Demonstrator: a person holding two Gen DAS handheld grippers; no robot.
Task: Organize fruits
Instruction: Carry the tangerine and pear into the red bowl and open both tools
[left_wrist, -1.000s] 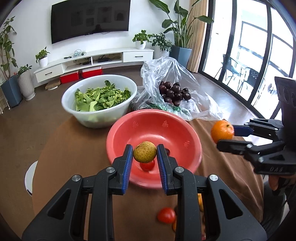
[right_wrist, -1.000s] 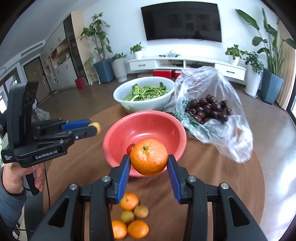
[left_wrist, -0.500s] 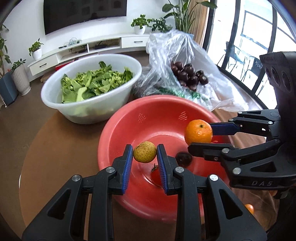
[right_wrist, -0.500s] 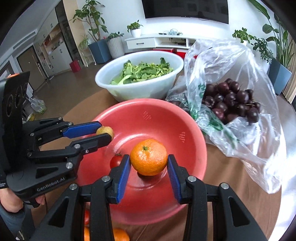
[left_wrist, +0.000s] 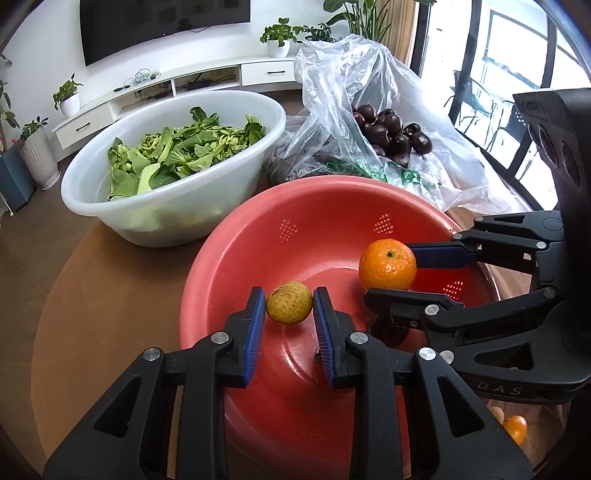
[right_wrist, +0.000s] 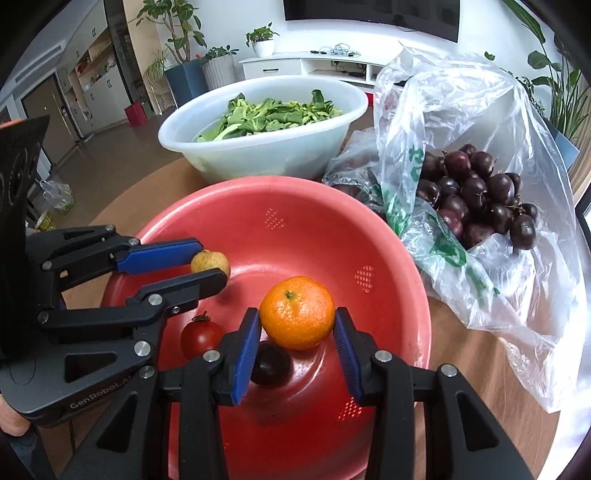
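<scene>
Both grippers have dropped from above the table to hang inside the red basin (left_wrist: 236, 258). The left gripper (left_wrist: 289, 312) is clamped on a yellowish-green fruit (left_wrist: 289, 307), the right gripper (right_wrist: 297, 334) on an orange (right_wrist: 297, 312); neither is released yet. A tomato (right_wrist: 199, 338) and a dark plum (right_wrist: 269, 363) already lie in the basin, while another orange (left_wrist: 515, 428) waits on the table (left_wrist: 110, 295) (so sorting looks partly done). The close-set grippers could knock together. Beyond stand a white basin of greens (left_wrist: 173, 206) and a bag of plums (right_wrist: 476, 199)
</scene>
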